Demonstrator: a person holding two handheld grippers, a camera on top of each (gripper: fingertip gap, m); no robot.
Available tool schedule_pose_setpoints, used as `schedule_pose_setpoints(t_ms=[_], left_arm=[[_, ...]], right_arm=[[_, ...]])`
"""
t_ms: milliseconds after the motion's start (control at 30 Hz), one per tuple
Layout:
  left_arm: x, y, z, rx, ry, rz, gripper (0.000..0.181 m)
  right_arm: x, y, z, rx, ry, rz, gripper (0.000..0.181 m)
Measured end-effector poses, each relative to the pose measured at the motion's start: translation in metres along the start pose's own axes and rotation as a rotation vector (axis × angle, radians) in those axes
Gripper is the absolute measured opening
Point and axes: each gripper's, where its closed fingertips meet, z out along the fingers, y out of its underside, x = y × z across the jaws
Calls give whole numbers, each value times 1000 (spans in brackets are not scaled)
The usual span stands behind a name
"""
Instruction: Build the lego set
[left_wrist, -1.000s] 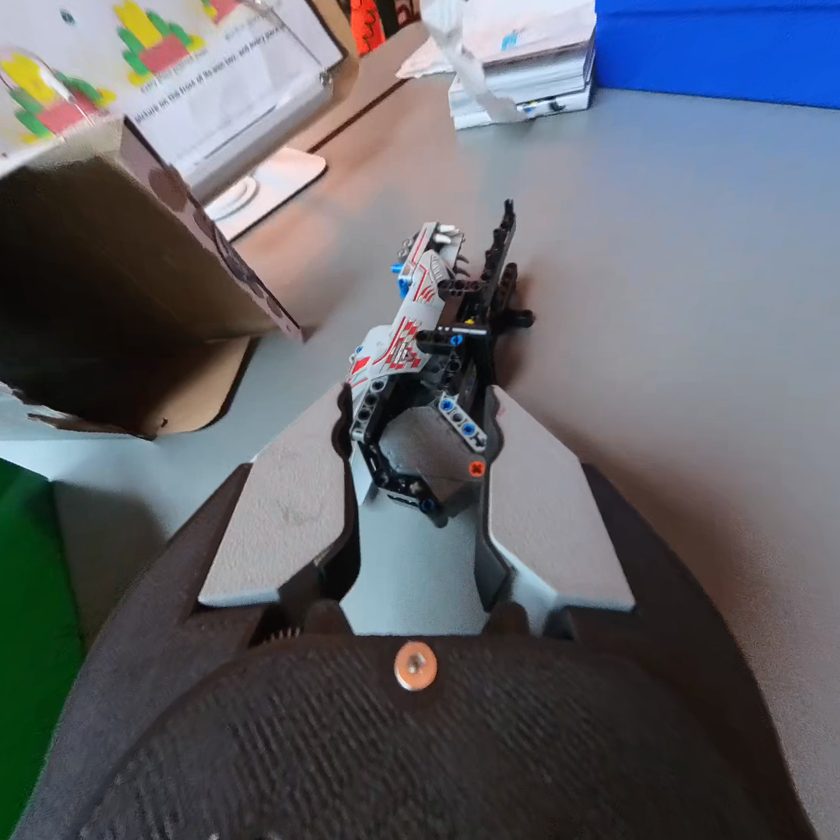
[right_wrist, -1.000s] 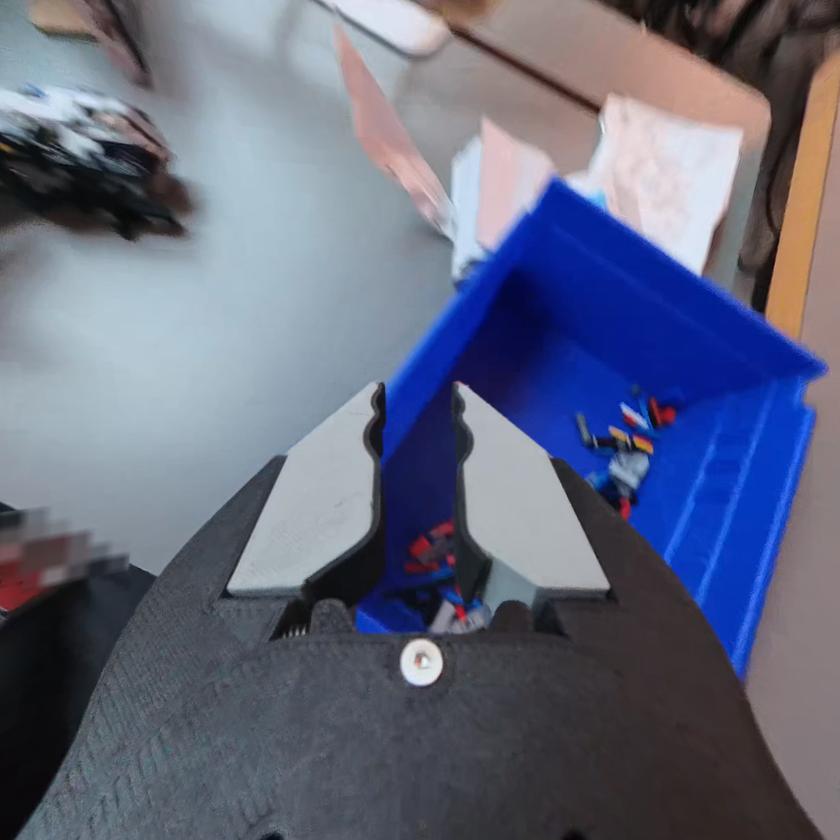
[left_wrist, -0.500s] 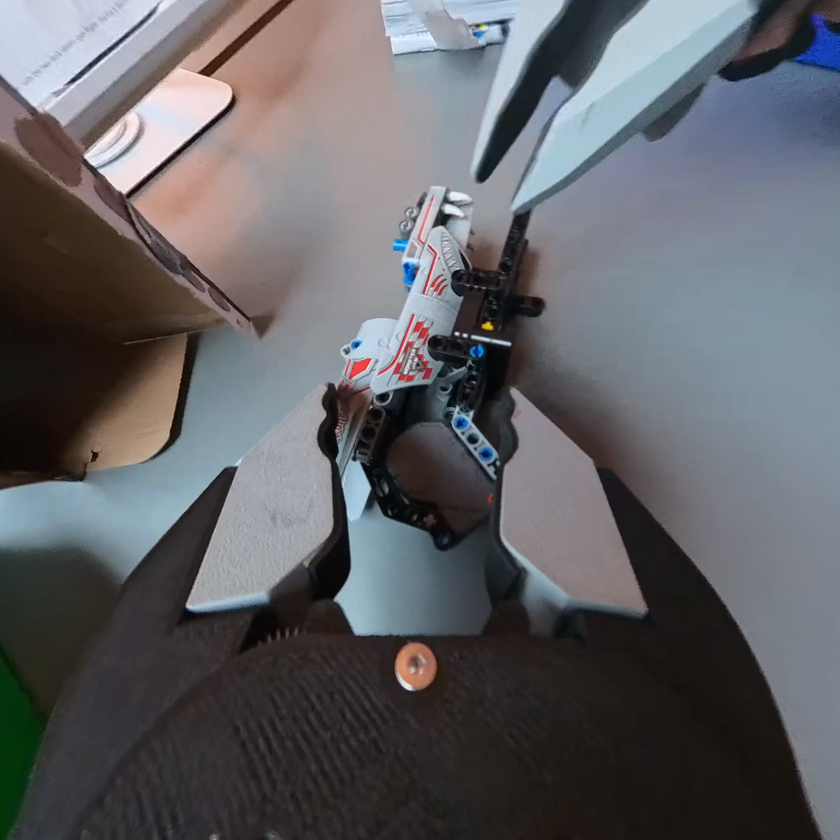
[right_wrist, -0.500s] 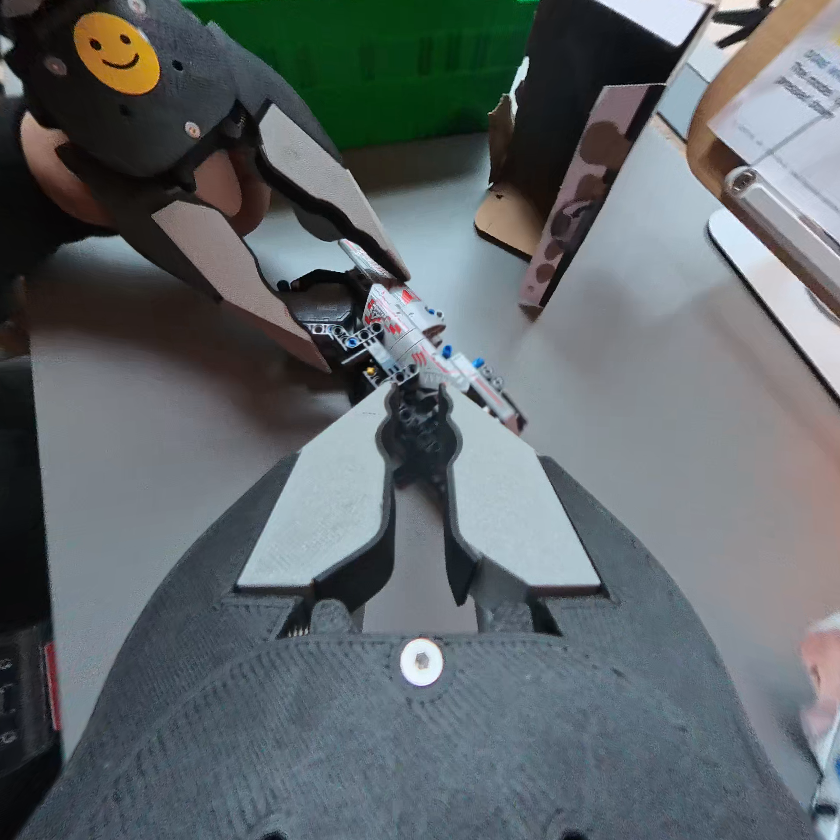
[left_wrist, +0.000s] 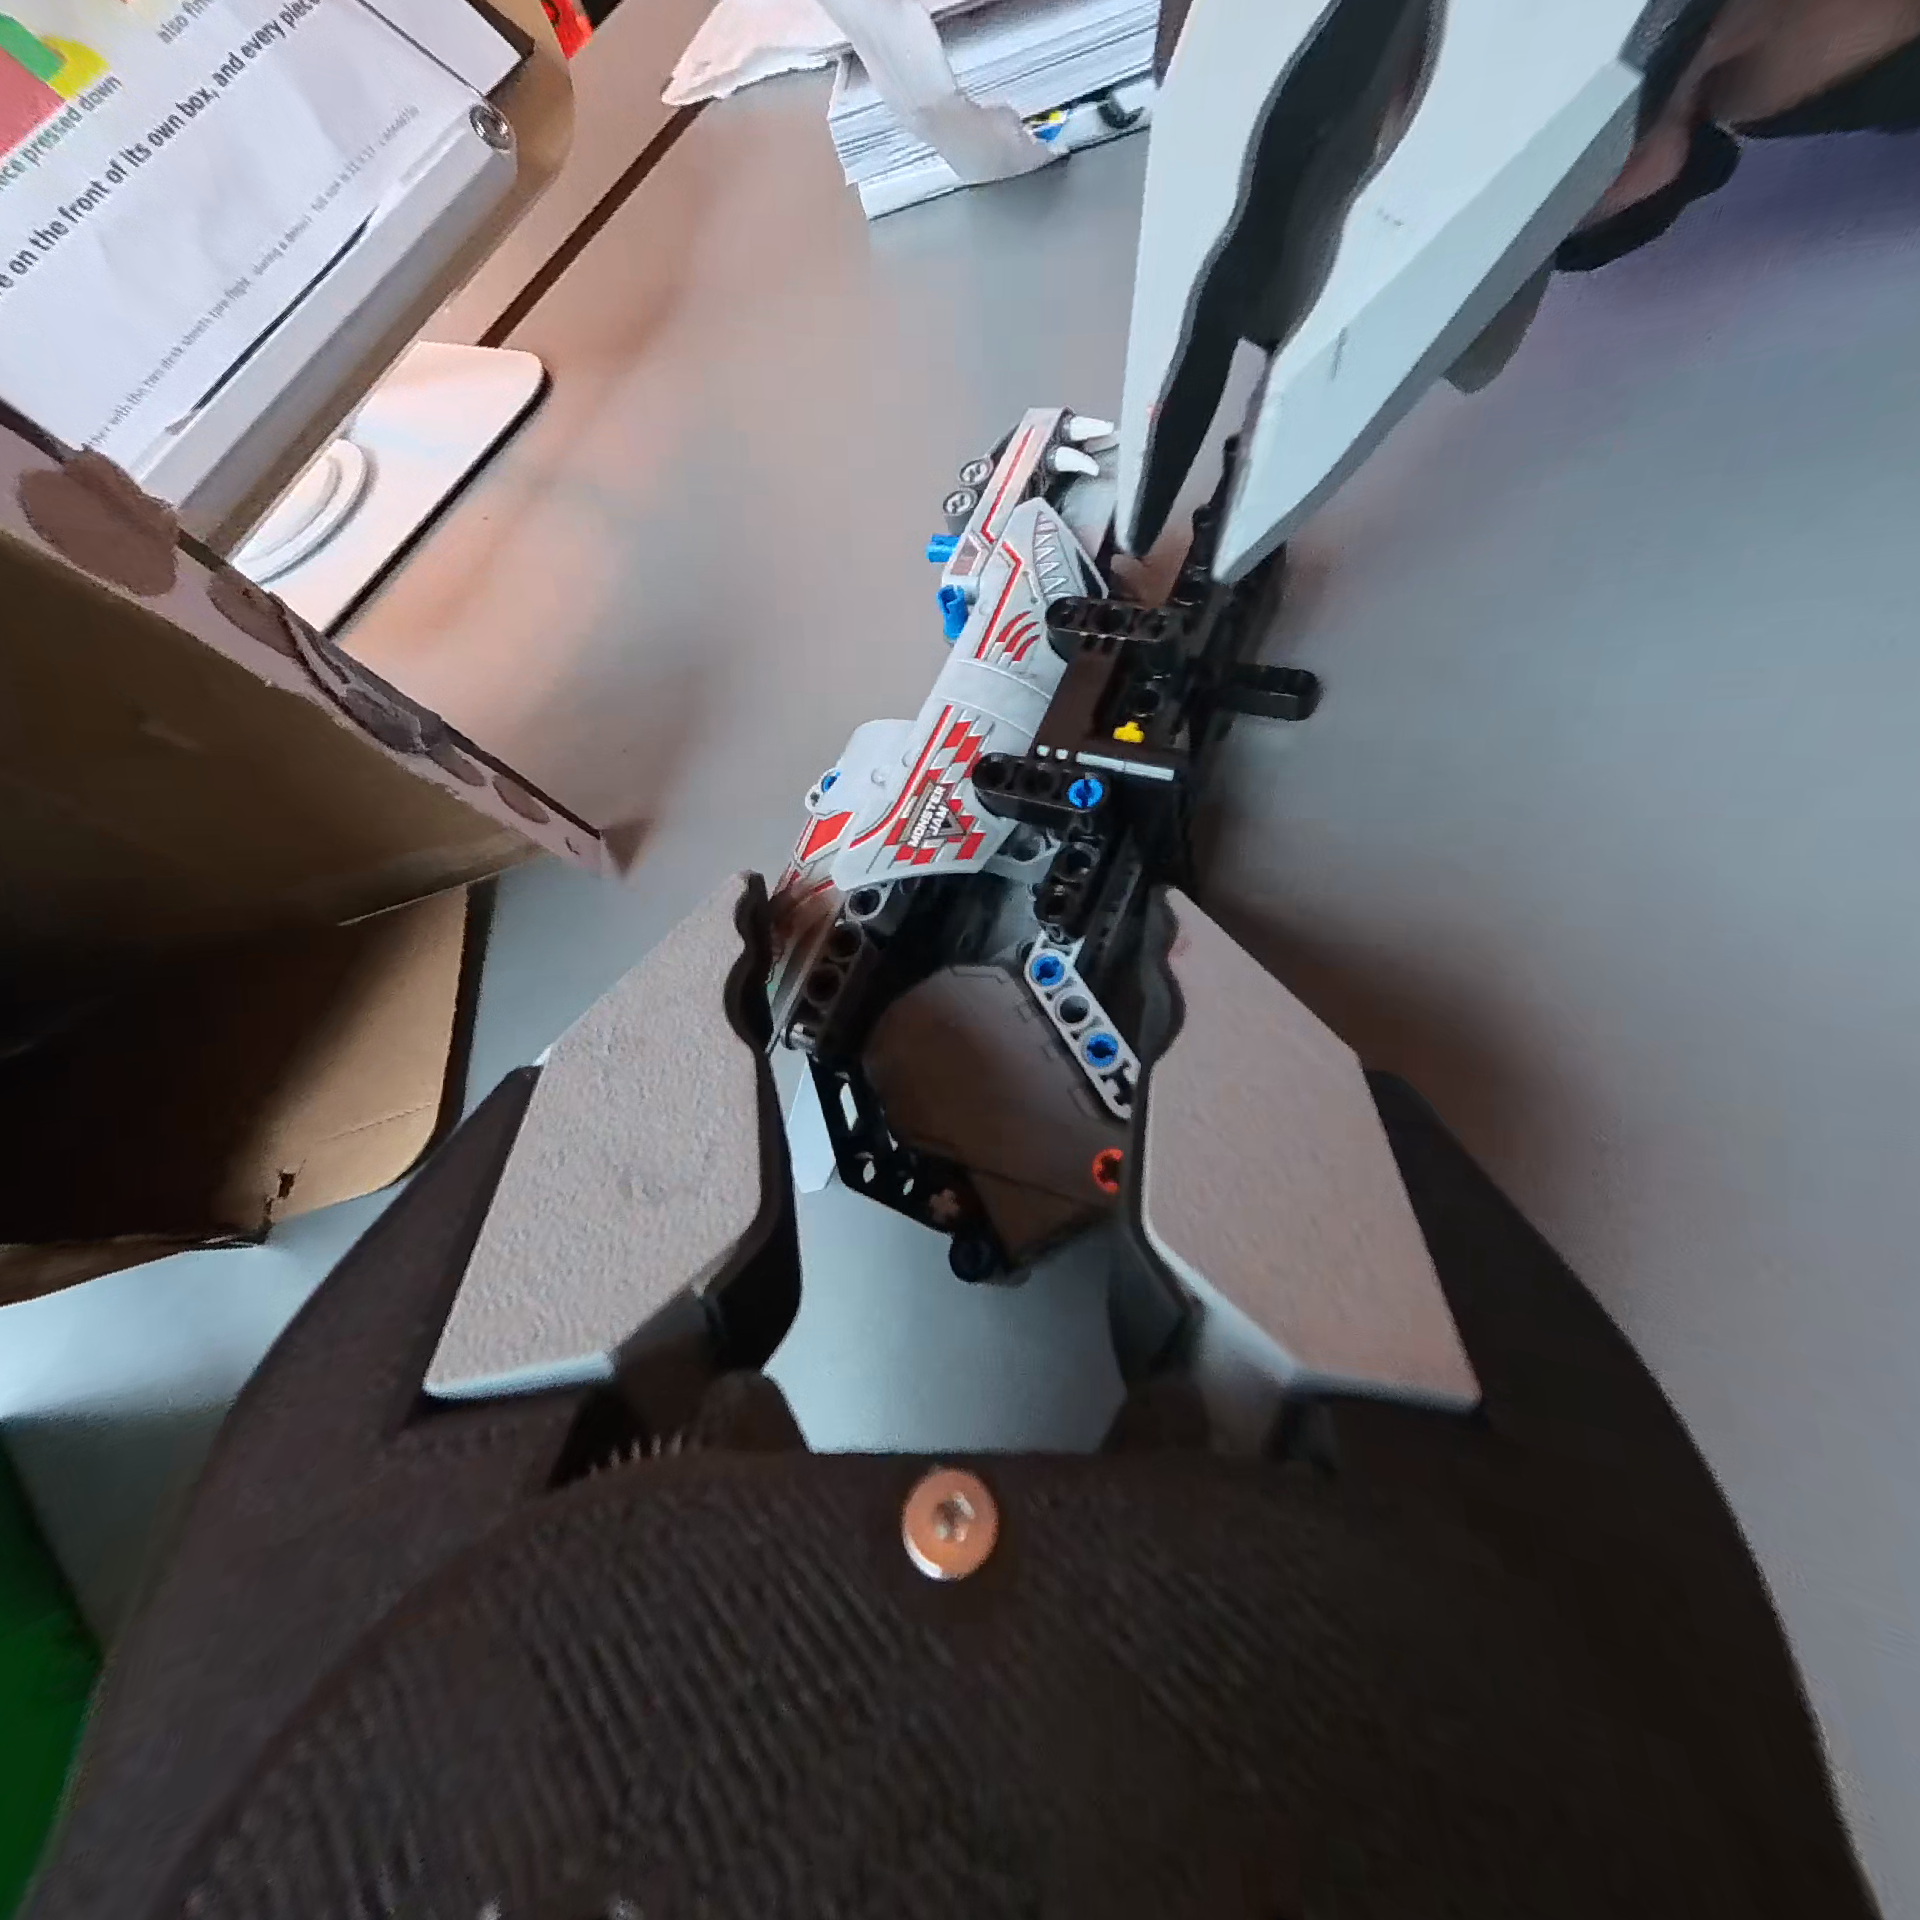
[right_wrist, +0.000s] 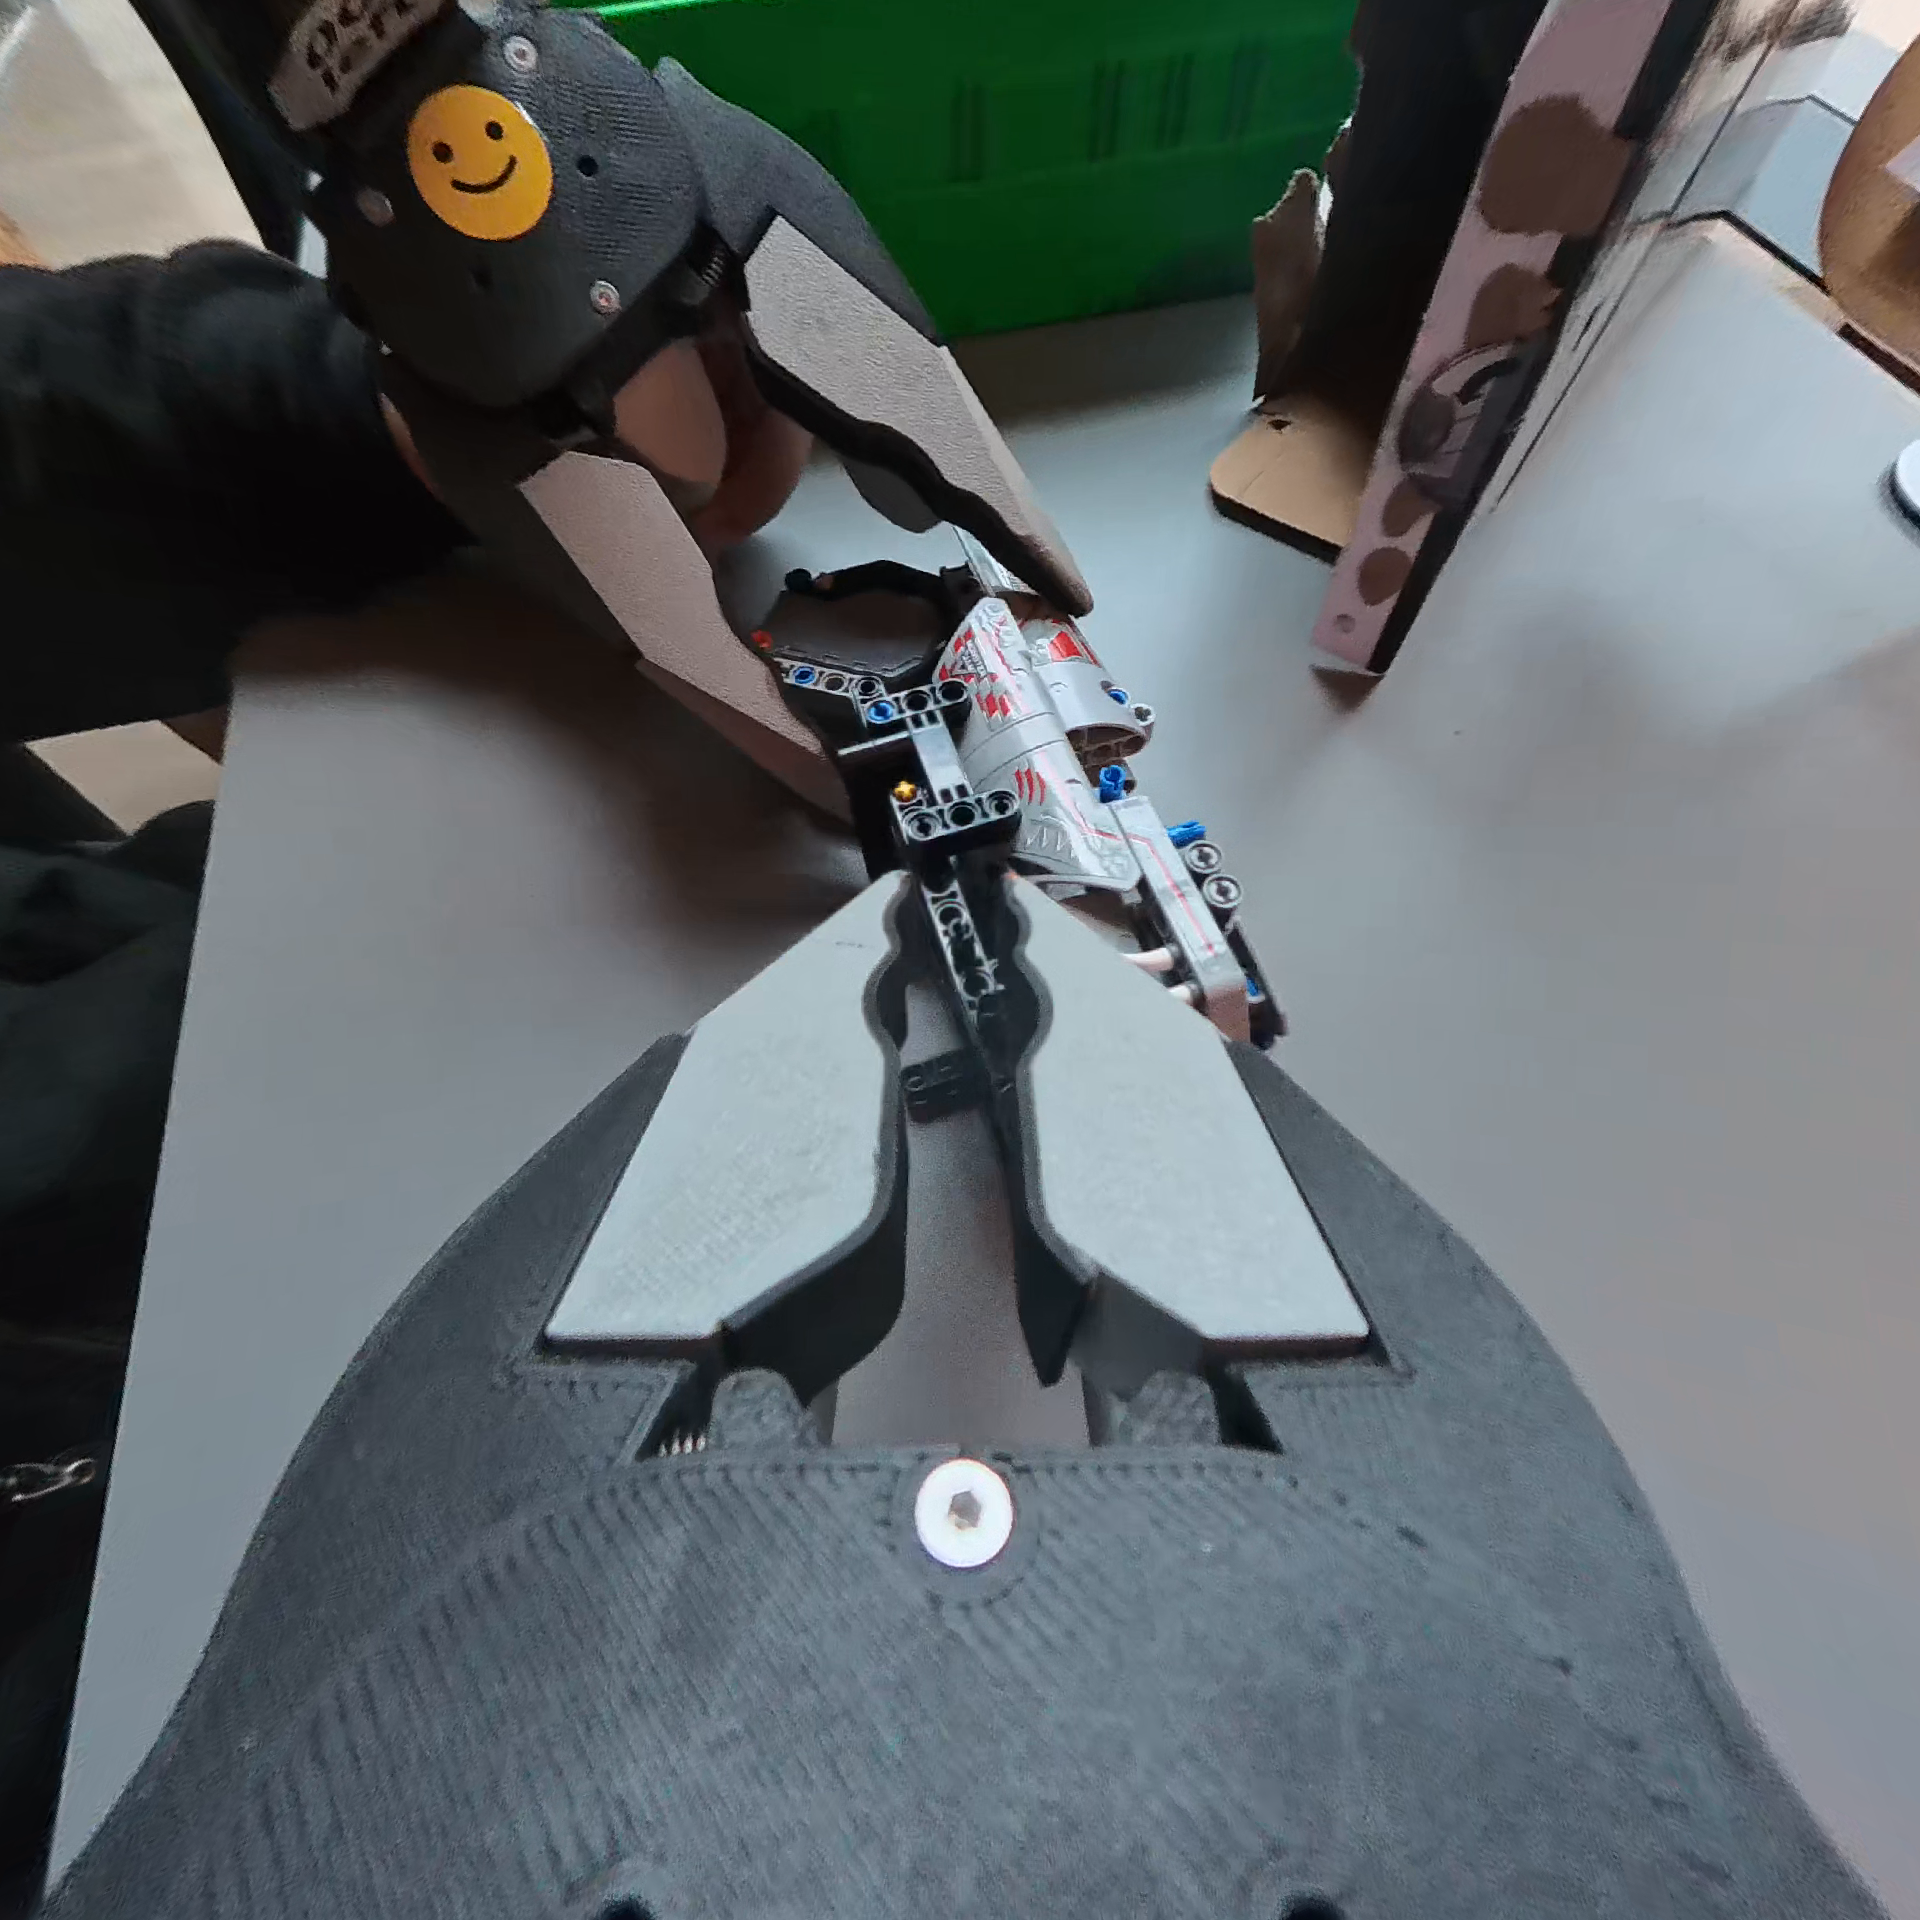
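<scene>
On smooth grey table, both matte tools grip the angular lego model: left tool, right tool.

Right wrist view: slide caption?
Right gripper closes on lego model's black beam; left gripper braces the far end.

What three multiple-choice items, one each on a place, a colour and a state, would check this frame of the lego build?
1. Where does the lego model lie?
A. in a blue bin
B. on the grey table
C. on top of the cardboard box

2. What colour is the crate behind the left gripper?
A. green
B. yellow
C. white

3. What is the right gripper doing?
A. hanging wide open above the table
B. gripping a sheet of paper
C. closed on the model's black beam

Answers: 1 B, the model rests on the tabletop; 2 A, green walls show in the right wrist view; 3 C, its fingers pinch the beam.
</scene>
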Motion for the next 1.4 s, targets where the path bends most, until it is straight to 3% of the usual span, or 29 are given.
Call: schedule_pose_setpoints(t_ms=[200,367,500,600,767,867,1033,1067,1200,1400], left_arm=[[-1,-1,-1,7,-1,-41,69],[-2,-4,-7,19,30,-201,65],[0,-2,-15,-59,32,-278,63],[0,-2,-19,-99,47,-231,61],[9,19,-10,-177,149,-239,87],[7,18,-5,-156,146,-228,89],[9,14,-5,-103,198,-297,85],[6,12,-7,-90,209,-337,71],[4,11,-8,-34,271,-451,70],[6,10,-8,-66,212,-325,68]], right_arm=[[6,4,4,-36,80,-63,14],[7,-5,1,0,143,-156,13],[3,-4,6,1,118,-139,14],[9,0,7,-11,140,-127,14],[10,0,6,15,86,-48,15],[8,-1,6,29,66,-31,13],[7,-3,3,51,29,5,13],[6,-4,1,64,16,14,14],[11,-10,-8,107,28,36,13],[4,-16,-17,141,-5,2,11]])
